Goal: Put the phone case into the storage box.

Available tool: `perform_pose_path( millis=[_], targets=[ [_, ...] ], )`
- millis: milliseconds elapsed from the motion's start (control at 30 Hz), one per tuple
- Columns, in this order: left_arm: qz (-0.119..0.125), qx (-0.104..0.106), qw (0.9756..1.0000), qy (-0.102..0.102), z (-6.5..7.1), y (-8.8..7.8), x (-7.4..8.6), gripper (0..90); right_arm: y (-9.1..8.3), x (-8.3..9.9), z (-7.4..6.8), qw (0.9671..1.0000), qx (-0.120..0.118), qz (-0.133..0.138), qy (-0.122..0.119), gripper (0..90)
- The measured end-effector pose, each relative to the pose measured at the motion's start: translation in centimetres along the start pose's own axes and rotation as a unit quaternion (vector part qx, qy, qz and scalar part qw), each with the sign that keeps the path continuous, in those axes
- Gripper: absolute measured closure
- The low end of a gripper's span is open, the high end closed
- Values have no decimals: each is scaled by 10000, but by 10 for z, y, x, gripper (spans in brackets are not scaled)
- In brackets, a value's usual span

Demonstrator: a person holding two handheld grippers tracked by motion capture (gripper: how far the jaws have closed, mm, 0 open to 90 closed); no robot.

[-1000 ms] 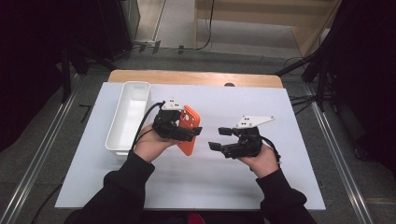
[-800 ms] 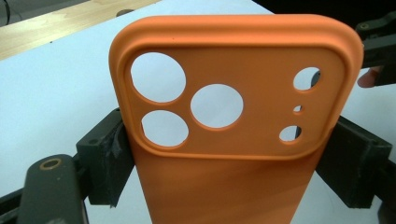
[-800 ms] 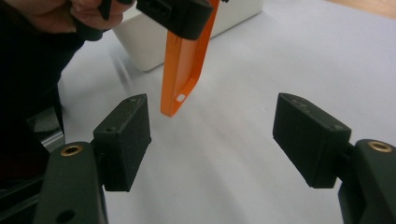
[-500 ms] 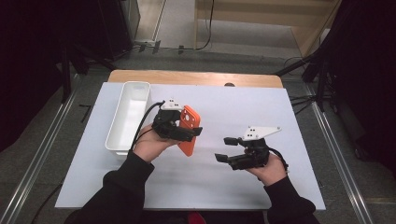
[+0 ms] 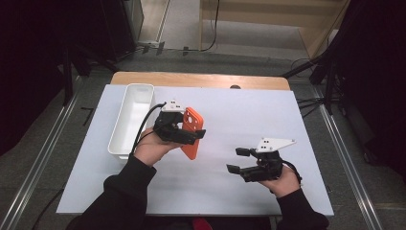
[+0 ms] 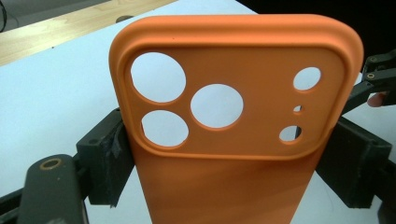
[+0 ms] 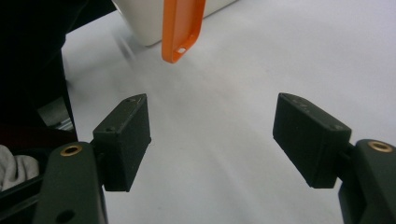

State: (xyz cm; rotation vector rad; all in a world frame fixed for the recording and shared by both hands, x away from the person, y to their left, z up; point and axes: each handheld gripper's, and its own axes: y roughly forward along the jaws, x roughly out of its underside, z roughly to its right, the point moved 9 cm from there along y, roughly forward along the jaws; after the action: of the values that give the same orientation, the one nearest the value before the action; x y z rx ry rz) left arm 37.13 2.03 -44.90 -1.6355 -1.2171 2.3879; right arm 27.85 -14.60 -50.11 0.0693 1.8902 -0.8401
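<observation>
Phone case (image 5: 191, 134), orange, held off the bench (image 5: 268, 124) in your left claw (image 5: 189, 136); it hangs roughly upright, camera end up, just right of the white tray (image 5: 131, 120).

Bench: white sheet over a wooden top, wood showing along the far edge. Your sleeves come in from the near edge.

Tray: long, white, rectangular, lying lengthways at the left of the bench, just beside your left hand (image 5: 151, 148).

Case, in the left gripper view (image 6: 233, 140): back faces the camera, with three large round cut-outs and three smaller holes inside a raised frame. The pads (image 6: 109, 161) press on its two long edges, below that frame. So your left claw is clenched on the case.

In the right gripper view the case (image 7: 182, 28) shows edge-on, its lower end above the bench, with the tray's corner (image 7: 154, 23) behind it.

Right claw (image 5: 239, 160): low over the bench at the right, well apart from the case, pointing left toward it. Its jaws stand wide with bare bench between them: released, holding nothing.
</observation>
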Motion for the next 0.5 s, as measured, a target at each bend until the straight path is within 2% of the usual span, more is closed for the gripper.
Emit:
perform_pose_path(
  millis=[500],
  targets=[
    [0,85,10000,15,-3,-6,-1,158,-3,22,2,9999,44,15,137,264]
  ],
)
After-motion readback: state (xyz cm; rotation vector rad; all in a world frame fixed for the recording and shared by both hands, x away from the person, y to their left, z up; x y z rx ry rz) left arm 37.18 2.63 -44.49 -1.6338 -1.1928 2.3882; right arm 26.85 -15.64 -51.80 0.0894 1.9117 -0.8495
